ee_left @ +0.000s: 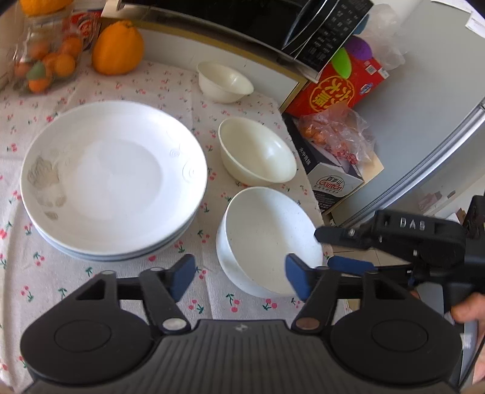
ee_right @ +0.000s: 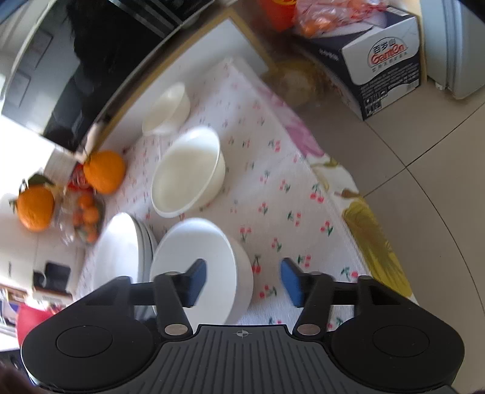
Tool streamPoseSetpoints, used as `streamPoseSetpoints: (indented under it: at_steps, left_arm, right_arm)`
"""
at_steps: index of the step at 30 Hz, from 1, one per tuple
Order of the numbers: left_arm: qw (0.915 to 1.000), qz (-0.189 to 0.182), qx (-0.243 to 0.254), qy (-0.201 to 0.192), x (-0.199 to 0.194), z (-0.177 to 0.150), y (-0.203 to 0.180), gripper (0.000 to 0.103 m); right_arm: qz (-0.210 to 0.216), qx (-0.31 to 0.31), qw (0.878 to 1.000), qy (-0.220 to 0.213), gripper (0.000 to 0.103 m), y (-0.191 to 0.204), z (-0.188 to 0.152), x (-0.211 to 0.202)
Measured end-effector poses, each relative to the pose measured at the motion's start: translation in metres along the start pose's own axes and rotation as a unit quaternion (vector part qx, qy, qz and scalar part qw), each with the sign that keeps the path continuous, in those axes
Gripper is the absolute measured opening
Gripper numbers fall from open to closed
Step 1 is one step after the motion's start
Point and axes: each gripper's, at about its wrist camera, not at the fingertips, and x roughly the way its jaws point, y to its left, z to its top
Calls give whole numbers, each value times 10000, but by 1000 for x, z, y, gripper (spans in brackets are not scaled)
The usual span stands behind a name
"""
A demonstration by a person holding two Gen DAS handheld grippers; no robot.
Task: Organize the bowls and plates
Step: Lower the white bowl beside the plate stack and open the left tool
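A stack of white plates (ee_left: 113,178) lies on the cherry-print tablecloth (ee_left: 75,291). Three bowls stand in a row to its right: a small cream bowl (ee_left: 225,81) at the back, a cream bowl (ee_left: 257,151) in the middle, a white speckled bowl (ee_left: 269,239) nearest. My left gripper (ee_left: 241,278) is open and empty, over the cloth at the near bowl's front edge. My right gripper (ee_right: 242,283) is open, its left finger over the near white bowl (ee_right: 206,254) and the bowl's rim between the jaws. The right gripper also shows in the left wrist view (ee_left: 336,245), beside the near bowl. The plates (ee_right: 121,248) sit left of that bowl.
Oranges (ee_left: 118,48) and a bag of small fruit (ee_left: 45,60) lie at the back left. A black appliance (ee_left: 257,21) stands behind the bowls. Boxes (ee_left: 333,172) and a red carton (ee_left: 336,88) sit past the table's right edge, beside a grey fridge (ee_left: 424,121). The tiled floor (ee_right: 409,181) lies right of the table.
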Motion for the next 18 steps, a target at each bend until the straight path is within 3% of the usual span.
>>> streamPoseSetpoints:
  at_steps: [9, 18]
  left_arm:
    - [9964, 270, 640, -479, -12, 28, -20, 94]
    - [9860, 847, 1361, -460, 28, 77, -29, 99]
  right_arm:
    - [354, 565, 9970, -401, 62, -3, 26, 0]
    - [228, 764, 9943, -702, 62, 7, 48, 17]
